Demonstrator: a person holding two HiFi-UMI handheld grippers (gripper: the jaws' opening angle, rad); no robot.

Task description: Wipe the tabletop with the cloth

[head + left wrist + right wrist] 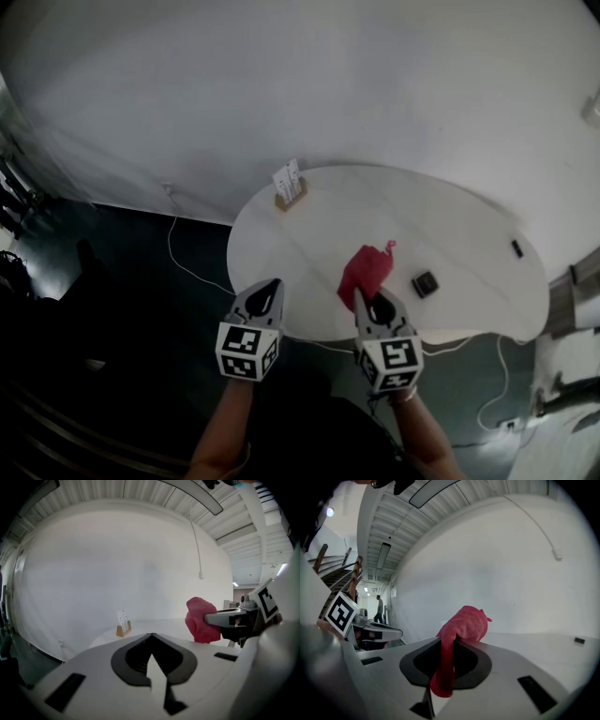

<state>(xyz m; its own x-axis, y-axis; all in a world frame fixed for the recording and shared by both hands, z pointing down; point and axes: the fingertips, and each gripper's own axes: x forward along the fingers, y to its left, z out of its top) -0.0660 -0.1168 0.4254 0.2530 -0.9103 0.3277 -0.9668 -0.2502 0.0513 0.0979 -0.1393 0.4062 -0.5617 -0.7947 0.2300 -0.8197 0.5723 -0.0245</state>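
Above a dark floor (122, 281), the left gripper (271, 289) is hovering, jaws pressed together and empty, at the near edge of a white oval table (469, 234). The right gripper (364, 298) is pinching a red cloth (366, 270), its long axis running along the jaws, bunching past their tips toward the table's middle. A small black square object (426, 283) is lying beside it. A wooden holder of white cards (290, 186) is standing at the far edge, before a white wall (328, 75).
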